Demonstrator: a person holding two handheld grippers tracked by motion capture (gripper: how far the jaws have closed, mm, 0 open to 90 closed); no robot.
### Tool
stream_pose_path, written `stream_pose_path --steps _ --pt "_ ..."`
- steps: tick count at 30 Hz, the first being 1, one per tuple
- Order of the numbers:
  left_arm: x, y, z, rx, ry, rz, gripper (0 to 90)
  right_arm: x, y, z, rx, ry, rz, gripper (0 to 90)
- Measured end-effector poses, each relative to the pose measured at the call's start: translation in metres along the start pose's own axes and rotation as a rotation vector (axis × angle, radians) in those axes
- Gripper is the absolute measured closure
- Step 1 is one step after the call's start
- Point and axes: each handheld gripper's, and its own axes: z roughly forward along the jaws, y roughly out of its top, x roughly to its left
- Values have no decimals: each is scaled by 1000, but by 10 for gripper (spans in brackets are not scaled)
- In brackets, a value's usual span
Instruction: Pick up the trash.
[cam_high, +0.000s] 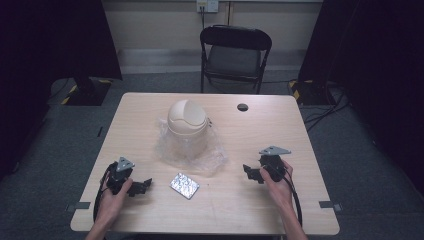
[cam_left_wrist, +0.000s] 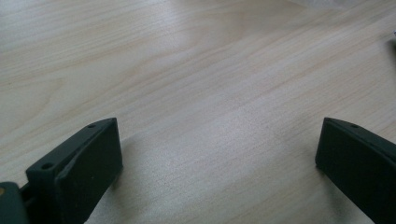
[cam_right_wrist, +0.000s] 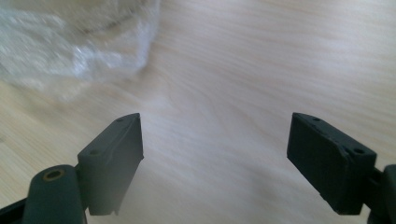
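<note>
Wooden table (cam_high: 240, 200) bears a bin (cam_high: 187, 125) on plastic wrap (cam_high: 212, 162); a foil packet (cam_high: 184, 185) lies slantwise before it, between the empty, wide-open left gripper (cam_high: 145, 185) and right gripper (cam_high: 248, 172).

A light wood-grain desk (cam_high: 235, 197) with a round cable hole (cam_high: 242, 107) near its far edge carries a cream dome-lidded bin (cam_high: 187, 127), standing upright on a crumpled sheet of clear plastic wrap (cam_high: 212, 159) at the centre; a small silvery foil packet (cam_high: 184, 185) lies flat on the bare wood just in front of the wrap, nearer the person's side
</note>
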Motion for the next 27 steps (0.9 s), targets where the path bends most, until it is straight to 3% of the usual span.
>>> stream_pose_path --steps 12,19,22,23,27 --pt "1 -1 0 -4 -7 6 0 24 46 20 -35 71 -46 182" --pt "1 -1 0 -6 -7 3 0 39 82 24 -43 117 -91 178" --pt "1 0 0 -5 -7 4 0 40 93 25 -57 125 -94 178" --pt "1 0 0 -5 -6 5 0 42 107 27 -72 131 -105 178" --pt "1 0 0 -6 -6 5 0 45 122 31 -67 151 -107 191"
